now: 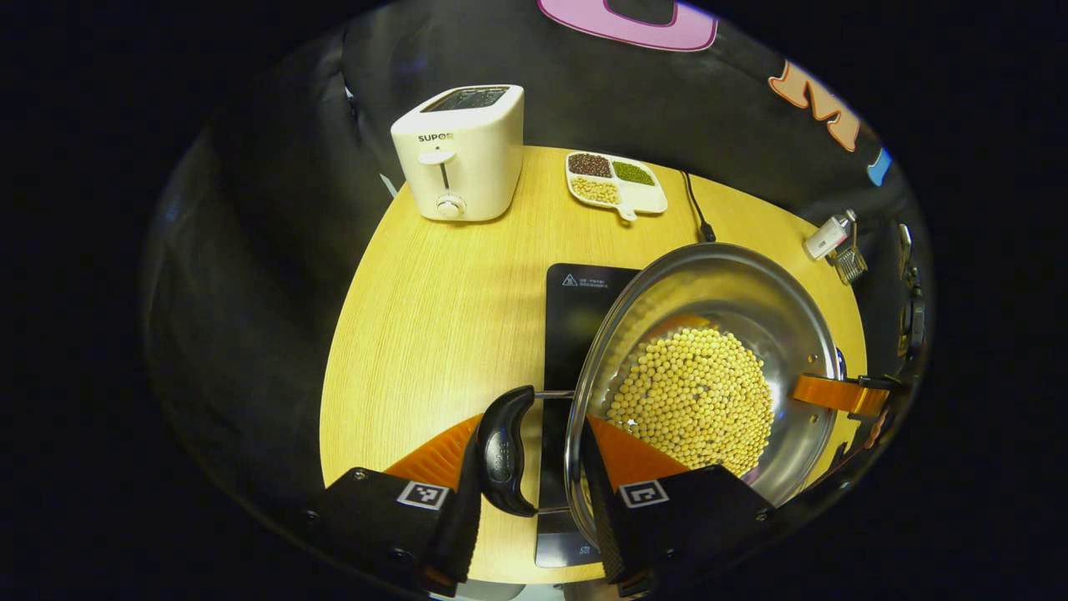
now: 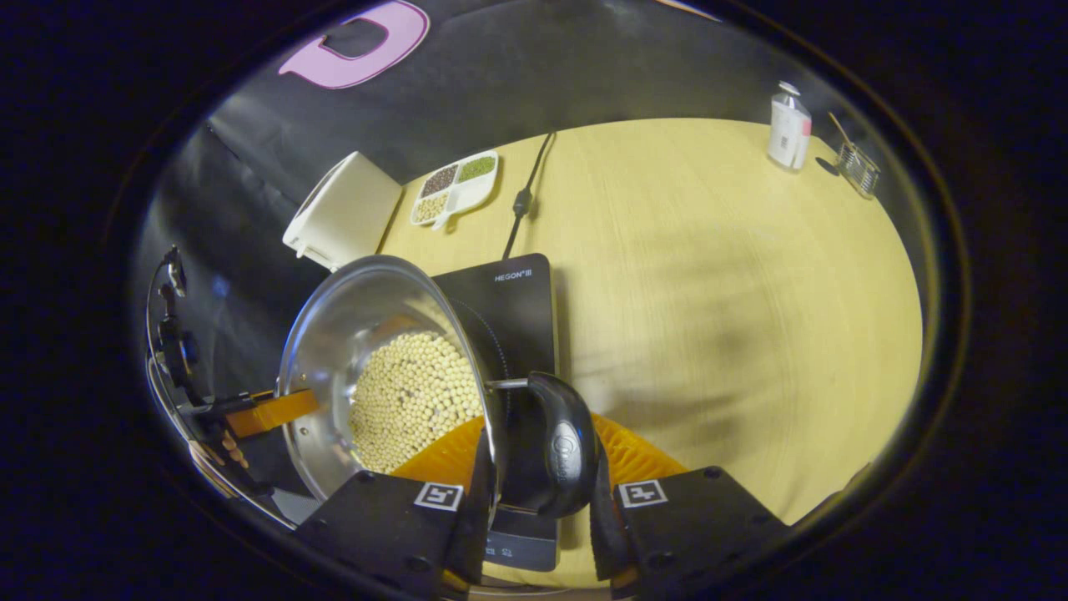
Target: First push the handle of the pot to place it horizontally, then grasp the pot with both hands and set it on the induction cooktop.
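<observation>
A steel pot (image 1: 717,284) full of soybeans (image 1: 692,401) sits over the black induction cooktop (image 1: 584,300); I cannot tell whether it rests on it. In the left gripper view, my left gripper (image 1: 534,421) is shut across the pot's black side handle (image 1: 503,451) and the rim, one finger outside the handle and one inside the pot. At the far handle is the right gripper (image 1: 843,394). In the right gripper view, my right gripper (image 2: 538,426) clamps the other black handle (image 2: 563,451) and the rim of the pot (image 2: 359,309) over the cooktop (image 2: 517,300). The left gripper (image 2: 267,413) holds the far side.
On the round wooden table (image 1: 434,317) stand a white toaster (image 1: 459,154) and a divided dish of beans (image 1: 617,185) at the back. The cooktop's cable (image 1: 697,213) runs rearward. A small bottle (image 2: 788,129) and a little glass holder (image 2: 859,167) stand near the far edge.
</observation>
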